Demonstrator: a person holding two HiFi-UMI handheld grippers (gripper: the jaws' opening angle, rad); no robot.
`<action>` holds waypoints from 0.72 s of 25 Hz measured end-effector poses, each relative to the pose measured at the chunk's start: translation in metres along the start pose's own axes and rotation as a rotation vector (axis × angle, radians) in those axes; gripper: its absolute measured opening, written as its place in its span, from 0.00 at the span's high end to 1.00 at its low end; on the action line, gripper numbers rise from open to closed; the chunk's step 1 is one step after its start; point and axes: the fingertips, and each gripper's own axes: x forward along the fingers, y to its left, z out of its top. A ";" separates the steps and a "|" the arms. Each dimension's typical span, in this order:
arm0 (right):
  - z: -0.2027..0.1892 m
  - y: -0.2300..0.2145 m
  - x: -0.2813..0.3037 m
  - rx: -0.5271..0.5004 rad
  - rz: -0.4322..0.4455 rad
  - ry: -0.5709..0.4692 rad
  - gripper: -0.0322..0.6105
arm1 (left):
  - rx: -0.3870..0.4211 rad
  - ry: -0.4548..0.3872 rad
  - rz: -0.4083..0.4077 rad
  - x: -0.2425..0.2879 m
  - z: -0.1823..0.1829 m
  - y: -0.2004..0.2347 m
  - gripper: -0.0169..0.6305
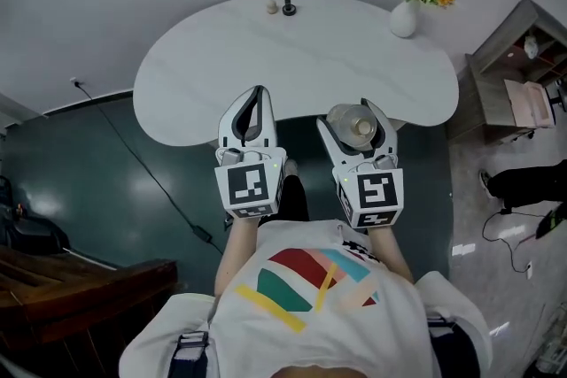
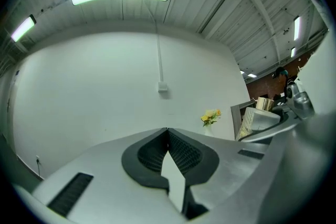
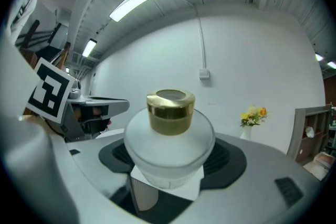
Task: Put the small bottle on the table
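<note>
A small frosted white bottle (image 1: 354, 122) (image 3: 169, 147) with a gold cap (image 3: 170, 110) sits upright between the jaws of my right gripper (image 1: 357, 121) (image 3: 169, 165), which is shut on it. It hangs just off the near edge of the white kidney-shaped table (image 1: 301, 57). My left gripper (image 1: 257, 96) (image 2: 168, 152) is beside it to the left, shut with its jaws pressed together and nothing in them, its tips over the table's near edge.
At the table's far side stand a small pale object (image 1: 272, 7) and a black ring-shaped object (image 1: 289, 8). A white vase of yellow flowers (image 1: 406, 13) (image 3: 251, 118) (image 2: 210, 119) stands at the far right. A shelf unit (image 1: 523, 75) is at right, a cable (image 1: 142, 164) on the dark floor.
</note>
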 end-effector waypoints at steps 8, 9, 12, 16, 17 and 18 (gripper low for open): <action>0.019 -0.017 0.095 0.031 -0.004 0.017 0.41 | 0.019 0.013 -0.003 0.083 0.000 0.050 0.95; 0.021 -0.018 0.107 0.036 -0.003 0.023 0.41 | 0.018 0.019 -0.004 0.093 -0.002 0.056 0.95; 0.025 -0.023 0.144 0.053 -0.004 0.041 0.41 | 0.005 0.021 -0.020 0.127 -0.003 0.072 0.95; 0.033 -0.028 0.188 0.062 -0.010 0.052 0.41 | 0.005 -0.001 -0.058 0.168 0.004 0.083 0.95; 0.035 -0.029 0.195 0.063 -0.013 0.055 0.41 | 0.006 -0.001 -0.067 0.176 0.005 0.084 0.95; 0.036 -0.031 0.202 0.063 -0.016 0.058 0.41 | 0.008 -0.002 -0.074 0.183 0.005 0.086 0.95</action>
